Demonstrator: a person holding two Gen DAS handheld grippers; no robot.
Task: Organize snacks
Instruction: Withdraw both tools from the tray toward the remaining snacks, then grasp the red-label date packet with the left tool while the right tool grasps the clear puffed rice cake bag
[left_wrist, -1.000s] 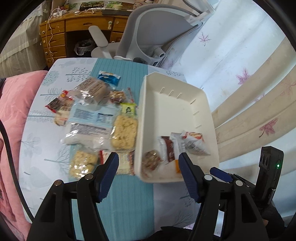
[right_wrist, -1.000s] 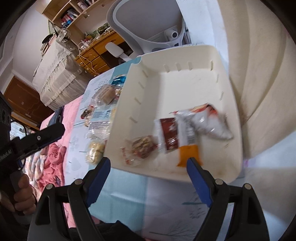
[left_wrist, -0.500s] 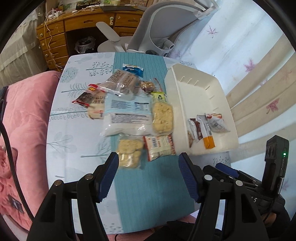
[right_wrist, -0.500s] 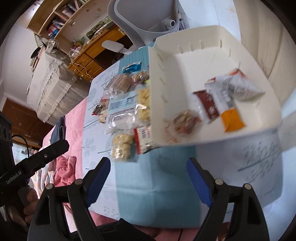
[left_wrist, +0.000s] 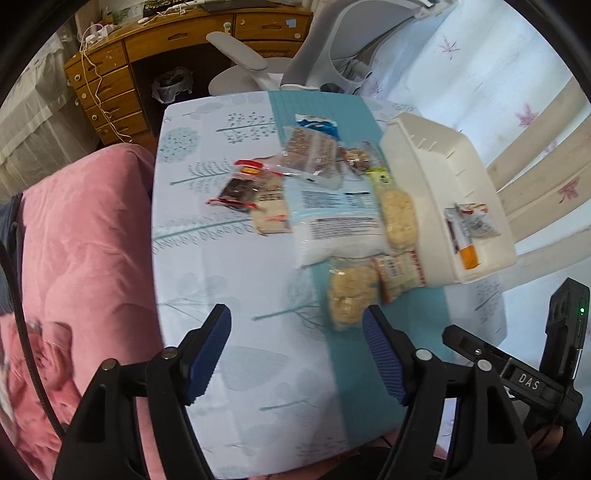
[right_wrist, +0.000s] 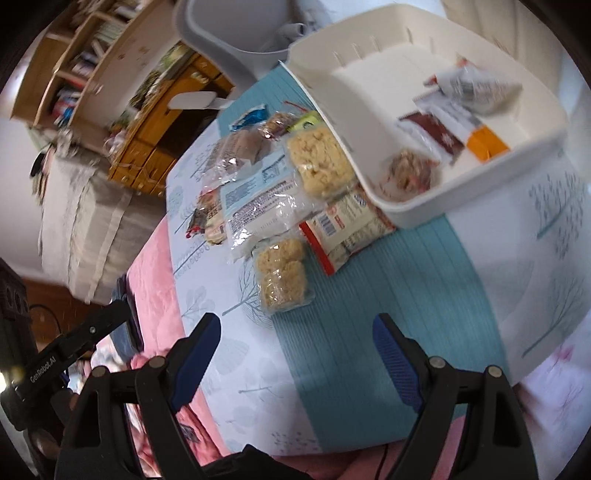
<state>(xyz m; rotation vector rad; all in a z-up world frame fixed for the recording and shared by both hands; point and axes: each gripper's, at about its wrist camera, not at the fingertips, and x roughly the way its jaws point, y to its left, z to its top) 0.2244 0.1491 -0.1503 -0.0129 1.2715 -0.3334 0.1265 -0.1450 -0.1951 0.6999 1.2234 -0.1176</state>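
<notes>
A white bin (left_wrist: 436, 162) stands at the table's right side and holds several small snack packets (left_wrist: 467, 229); it also shows in the right wrist view (right_wrist: 369, 70). Left of it lies a pile of snacks: a large clear bag (left_wrist: 336, 225), rice-cake packs (left_wrist: 349, 295) (right_wrist: 282, 277), a red-edged packet (right_wrist: 343, 229) and a dark packet (left_wrist: 238, 188). My left gripper (left_wrist: 297, 349) is open and empty, held above the near table edge. My right gripper (right_wrist: 295, 356) is open and empty, also near the front edge.
The table (left_wrist: 207, 258) has a teal runner (right_wrist: 388, 295). A pink quilt (left_wrist: 81, 236) lies to the left. A grey office chair (left_wrist: 332, 44) and a wooden desk (left_wrist: 118, 81) stand behind. White bedding (left_wrist: 480, 66) is at the right.
Both grippers have pulled back and away from the bin toward the table's front edge, swinging left. More of the table and the snack pile shows now. Both stay open.
</notes>
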